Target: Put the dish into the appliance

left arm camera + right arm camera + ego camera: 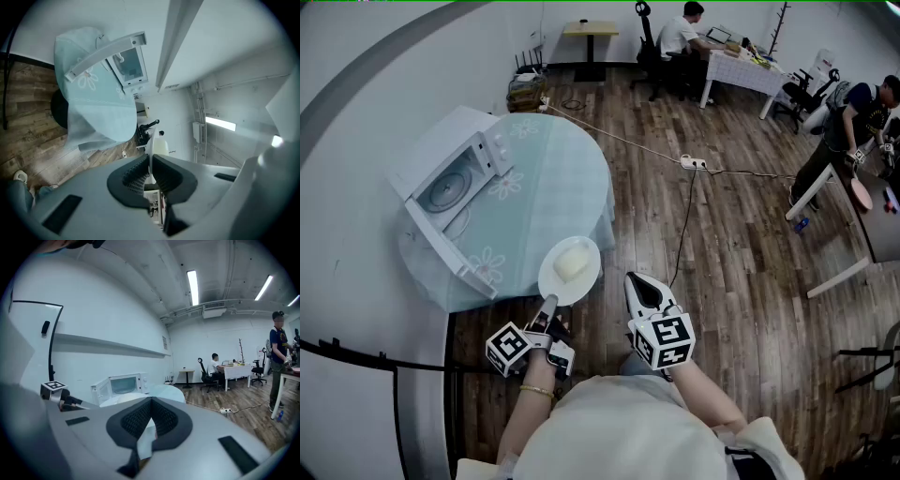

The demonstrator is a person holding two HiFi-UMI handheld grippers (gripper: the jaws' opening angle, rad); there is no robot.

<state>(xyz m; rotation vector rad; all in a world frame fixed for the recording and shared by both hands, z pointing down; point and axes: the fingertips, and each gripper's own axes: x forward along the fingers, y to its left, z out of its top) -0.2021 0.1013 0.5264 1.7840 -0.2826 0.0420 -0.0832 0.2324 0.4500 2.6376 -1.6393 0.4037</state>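
At the bottom of the head view, the person's own torso is filling the frame and covering most of both arms; only a left wrist with a bracelet (534, 392) is showing clearly. Just ahead of it, the left gripper (547, 306) is gripping a white plate (555, 283), its jaws clamped on the near rim. In the left gripper view the plate is appearing edge-on, as a thin pale line between the ribbed pads. A pale rounded lump of food (572, 263) is lying on the plate; what kind it is cannot be told.

The plate is hanging over the near edge of the round table (553, 187), partly over the flowered cloth and partly over the wood floor. Just beside it, the right gripper (637, 283) is hovering over the floor with its jaws closed together on nothing.

At the table's left edge the white microwave (450, 136) is standing with its door (445, 246) swung open and the turntable (450, 190) showing inside. Farther off, a power strip (694, 163) is lying on the floor. At the far wall a seated person (680, 37) is working at a desk, and a standing person (862, 112) is being cut off by the right edge.
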